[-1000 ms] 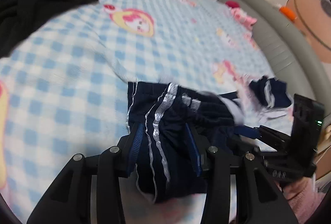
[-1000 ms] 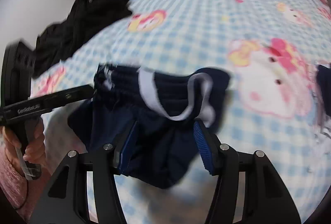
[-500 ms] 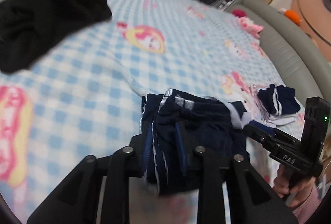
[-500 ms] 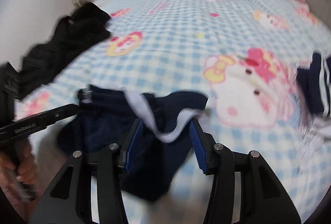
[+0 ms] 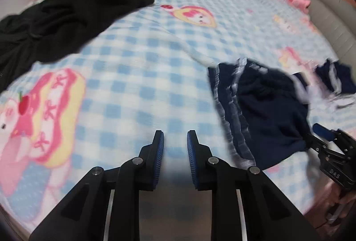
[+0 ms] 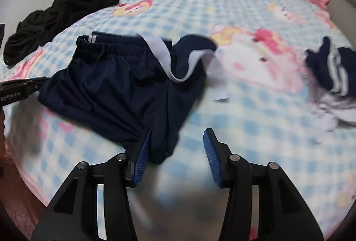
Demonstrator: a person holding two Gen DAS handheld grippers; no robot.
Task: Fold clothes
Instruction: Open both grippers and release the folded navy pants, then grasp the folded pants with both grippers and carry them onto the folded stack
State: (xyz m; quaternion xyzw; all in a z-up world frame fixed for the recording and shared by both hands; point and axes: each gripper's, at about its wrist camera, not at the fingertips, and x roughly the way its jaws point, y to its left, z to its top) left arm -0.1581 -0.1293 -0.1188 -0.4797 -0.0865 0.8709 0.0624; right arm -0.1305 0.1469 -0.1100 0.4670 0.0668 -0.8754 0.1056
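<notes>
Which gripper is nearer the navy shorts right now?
Right. The right gripper has the navy shorts hem between its open jaws; the left gripper sits beside them over bare blanket.

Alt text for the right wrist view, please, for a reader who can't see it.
Navy shorts with white trim lie crumpled on a blue checked cartoon bedsheet, one corner between the right gripper's open jaws. A black garment lies far left, another navy garment right.
</notes>
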